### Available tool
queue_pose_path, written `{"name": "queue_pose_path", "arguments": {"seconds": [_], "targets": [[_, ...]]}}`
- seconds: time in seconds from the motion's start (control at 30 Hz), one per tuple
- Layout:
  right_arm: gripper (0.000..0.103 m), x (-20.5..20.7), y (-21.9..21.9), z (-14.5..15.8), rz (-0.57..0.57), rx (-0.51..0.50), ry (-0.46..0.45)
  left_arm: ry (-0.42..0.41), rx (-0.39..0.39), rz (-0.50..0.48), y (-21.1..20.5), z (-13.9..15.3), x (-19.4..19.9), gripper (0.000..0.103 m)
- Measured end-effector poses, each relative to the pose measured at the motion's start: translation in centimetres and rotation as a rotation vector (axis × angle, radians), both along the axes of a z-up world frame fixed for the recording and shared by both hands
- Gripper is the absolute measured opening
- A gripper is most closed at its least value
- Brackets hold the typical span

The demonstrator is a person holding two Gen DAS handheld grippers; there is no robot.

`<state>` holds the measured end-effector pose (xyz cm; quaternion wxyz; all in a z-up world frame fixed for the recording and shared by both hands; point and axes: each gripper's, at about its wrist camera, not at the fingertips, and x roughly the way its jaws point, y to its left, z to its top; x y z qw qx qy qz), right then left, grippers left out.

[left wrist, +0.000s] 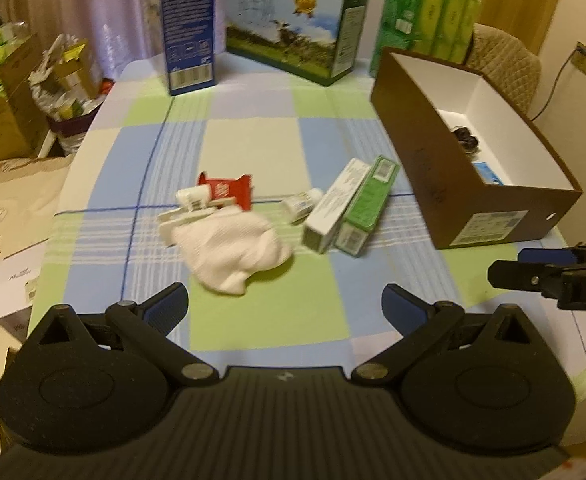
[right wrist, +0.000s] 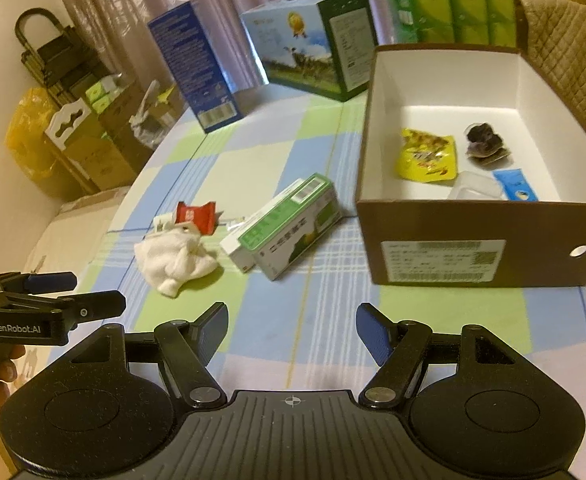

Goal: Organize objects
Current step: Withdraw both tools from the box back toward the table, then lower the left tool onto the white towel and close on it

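On the checked tablecloth (left wrist: 261, 148) lies a crumpled white cloth (left wrist: 233, 252) (right wrist: 173, 258), with a red packet (left wrist: 229, 192) (right wrist: 195, 216), a white clip (left wrist: 185, 218) and a small white bottle (left wrist: 303, 204) behind it. Two long cartons, one white (left wrist: 333, 208) and one green (left wrist: 367, 208) (right wrist: 293, 228), rest beside the brown box (left wrist: 465, 176) (right wrist: 489, 236). That box holds a yellow packet (right wrist: 427, 156), a dark item (right wrist: 487, 146), a clear lid (right wrist: 477, 188) and a blue packet (right wrist: 517, 186). My left gripper (left wrist: 285, 306) (right wrist: 73, 292) and right gripper (right wrist: 291, 328) (left wrist: 509, 266) hover open and empty near the table's front.
A tall blue box (left wrist: 187, 24), a milk carton case (left wrist: 293, 28) and green tissue packs (left wrist: 429, 24) stand along the table's back edge. A quilted chair (left wrist: 505, 56) is behind the brown box. Cardboard boxes and bags (left wrist: 17, 92) crowd the floor at the left.
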<state>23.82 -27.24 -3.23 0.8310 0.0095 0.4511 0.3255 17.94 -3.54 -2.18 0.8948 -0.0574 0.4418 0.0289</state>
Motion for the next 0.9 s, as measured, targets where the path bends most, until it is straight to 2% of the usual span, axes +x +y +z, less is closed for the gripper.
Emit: {"name": "queue_pose_path", "arguments": {"seconds": [0.37, 0.6, 0.9], "targets": [[0.068, 0.6, 2.6, -0.7, -0.005, -0.005, 0.018, 0.017, 0.004, 0.043, 1.7, -0.9, 0.3, 0.102], [0.068, 1.5, 3.9, -1.5, -0.019, -0.025, 0.033, 0.033, 0.006, 0.072, 2.6, -2.2, 2.3, 0.102], [0.068, 3.2, 3.9, -3.0, -0.084, -0.057, 0.071, 0.069, -0.043, 0.114, 4.0, -4.6, 5.2, 0.102]]}}
